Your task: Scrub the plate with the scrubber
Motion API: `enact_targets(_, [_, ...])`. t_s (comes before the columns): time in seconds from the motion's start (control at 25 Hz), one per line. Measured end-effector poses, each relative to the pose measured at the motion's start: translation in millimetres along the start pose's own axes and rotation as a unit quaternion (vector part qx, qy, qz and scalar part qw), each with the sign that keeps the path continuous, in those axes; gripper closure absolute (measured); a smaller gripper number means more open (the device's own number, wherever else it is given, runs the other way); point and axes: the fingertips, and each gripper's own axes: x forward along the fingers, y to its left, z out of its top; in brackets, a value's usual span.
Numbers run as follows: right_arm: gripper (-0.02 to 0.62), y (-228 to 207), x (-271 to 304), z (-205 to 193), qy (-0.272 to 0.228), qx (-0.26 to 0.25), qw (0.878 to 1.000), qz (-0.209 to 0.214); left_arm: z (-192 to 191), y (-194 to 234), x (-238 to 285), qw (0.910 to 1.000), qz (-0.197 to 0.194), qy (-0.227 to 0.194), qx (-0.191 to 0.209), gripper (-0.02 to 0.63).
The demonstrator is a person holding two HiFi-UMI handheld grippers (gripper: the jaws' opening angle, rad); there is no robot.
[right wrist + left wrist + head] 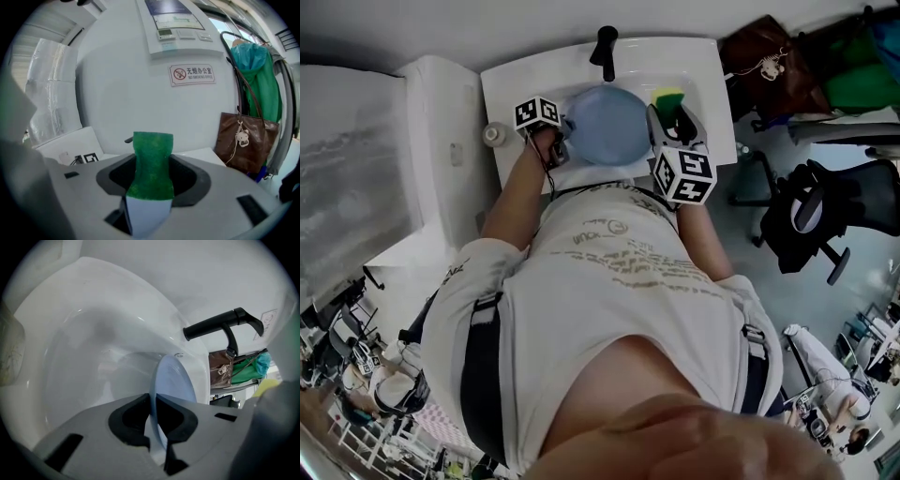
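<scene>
A pale blue plate (609,124) is held over the white sink (511,80), tilted toward the right. My left gripper (561,141) is shut on its left rim; in the left gripper view the plate (174,385) stands edge-on between the jaws of that gripper (153,404). My right gripper (675,117) is shut on a green and yellow scrubber (667,97), just to the right of the plate. In the right gripper view the scrubber (152,164) sticks up, green face showing, pinched in the right gripper (151,180).
A black faucet (605,49) stands at the sink's back edge and shows as a black faucet lever (220,324) beside the plate. A small round bottle top (494,134) sits at the sink's left. A brown bag (246,140) hangs to the right, near office chairs (811,220).
</scene>
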Motion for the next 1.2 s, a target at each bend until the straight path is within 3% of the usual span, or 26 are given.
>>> enact_targets(0.32, [0.376,-14,7,-38,0.099,-0.001,0.995,-0.021,-5,-66,-6,0.9948,-0.077,-0.020,0.064,0.571])
enact_targets(0.52, [0.371,-36,15,-74,0.188,0.046,0.980,-0.048,-8,-99,-11,0.9891,-0.106,-0.036,0.096,0.571])
enact_targets(0.68, [0.371,-60,11,-88,0.234,0.041,0.965,-0.108,-12,-115,-15,0.9870,-0.115,-0.042,0.105,0.571])
enact_targets(0.88, [0.371,-80,13,-94,0.258,0.039,0.953,-0.151,-13,-139,-23,0.9786,-0.143,-0.055,0.138,0.571])
enact_targets(1.04, [0.368,-88,18,-93,0.263,0.059,0.950,-0.160,-10,-155,-29,0.9693,-0.146,-0.067,0.186,0.571])
enact_targets(1.2, [0.368,-95,27,-93,0.268,0.079,0.946,-0.162,-13,-165,-29,0.9662,-0.152,-0.060,0.199,0.569])
